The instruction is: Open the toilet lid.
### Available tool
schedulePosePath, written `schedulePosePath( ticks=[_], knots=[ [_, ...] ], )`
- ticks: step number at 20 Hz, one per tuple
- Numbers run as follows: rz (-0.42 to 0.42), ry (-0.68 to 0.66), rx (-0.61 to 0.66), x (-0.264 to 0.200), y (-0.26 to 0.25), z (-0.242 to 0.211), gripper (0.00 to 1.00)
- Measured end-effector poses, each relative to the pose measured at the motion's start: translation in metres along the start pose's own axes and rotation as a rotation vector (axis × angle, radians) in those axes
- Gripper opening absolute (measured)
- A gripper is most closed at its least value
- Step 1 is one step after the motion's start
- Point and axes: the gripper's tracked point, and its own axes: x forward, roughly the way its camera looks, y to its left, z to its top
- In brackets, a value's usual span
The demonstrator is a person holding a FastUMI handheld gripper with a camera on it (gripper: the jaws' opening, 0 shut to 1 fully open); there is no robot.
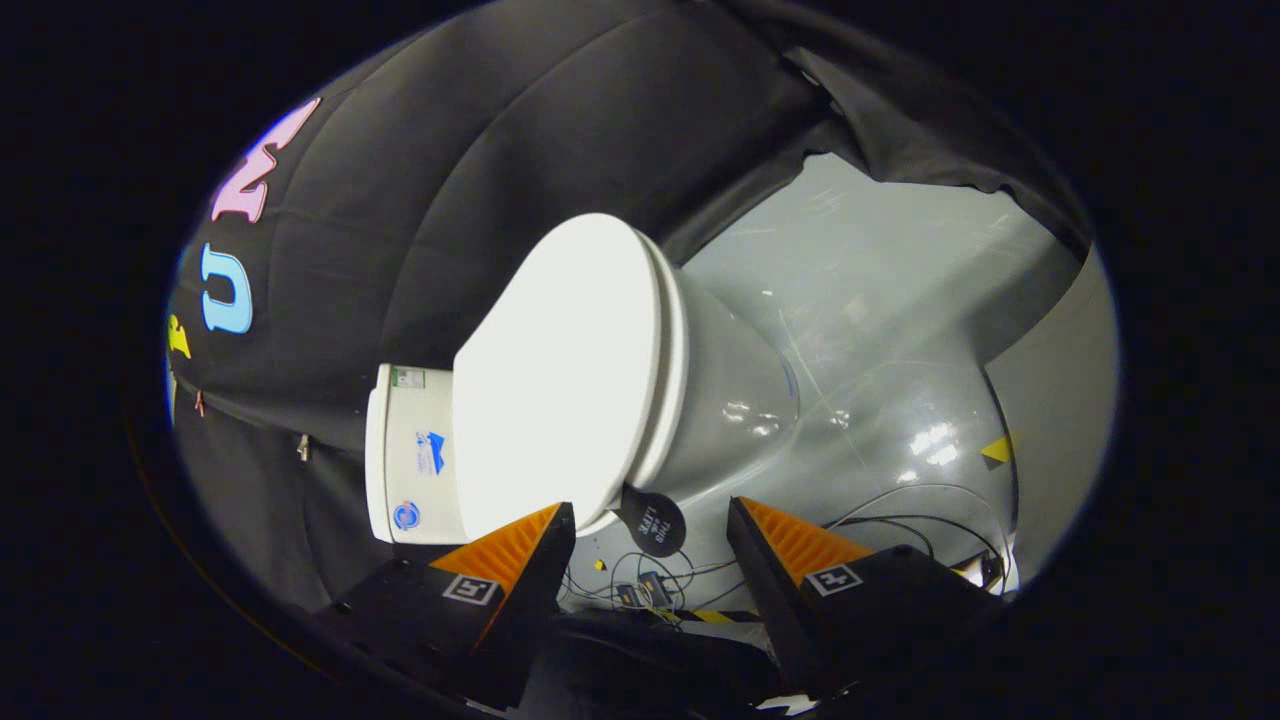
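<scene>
One closed toilet lid [560, 380], fingers [545, 545] apart

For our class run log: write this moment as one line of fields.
stage: approach | gripper: open, holding nothing | lid: down on the toilet, just ahead of the fingers | contact: none seen

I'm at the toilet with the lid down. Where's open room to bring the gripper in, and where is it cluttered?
The gripper is open, with nothing between its fingers. Bare room: the grey floor beyond the bowl, up to the black cloth wall. Crowded: cables on the floor just ahead of the fingers, under the lid edge, beside a round black tag.
</scene>
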Motion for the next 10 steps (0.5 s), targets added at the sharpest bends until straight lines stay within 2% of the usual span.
schedulePosePath(
  ticks=[2,6,8,9,10],
  knots=[
    [-0.02,0.017,-0.011,0.009,-0.007,-0.003,0.88],
    [0.048,0.071,-0.012,0.025,0.015,-0.017,0.88],
    [0.03,0.095,-0.065,0.028,0.013,-0.024,0.73],
    [0.01,0.099,-0.104,0.027,0.005,-0.024,0.72],
    [-0.008,0.086,-0.124,0.028,-0.004,-0.019,0.63]
  ],
)
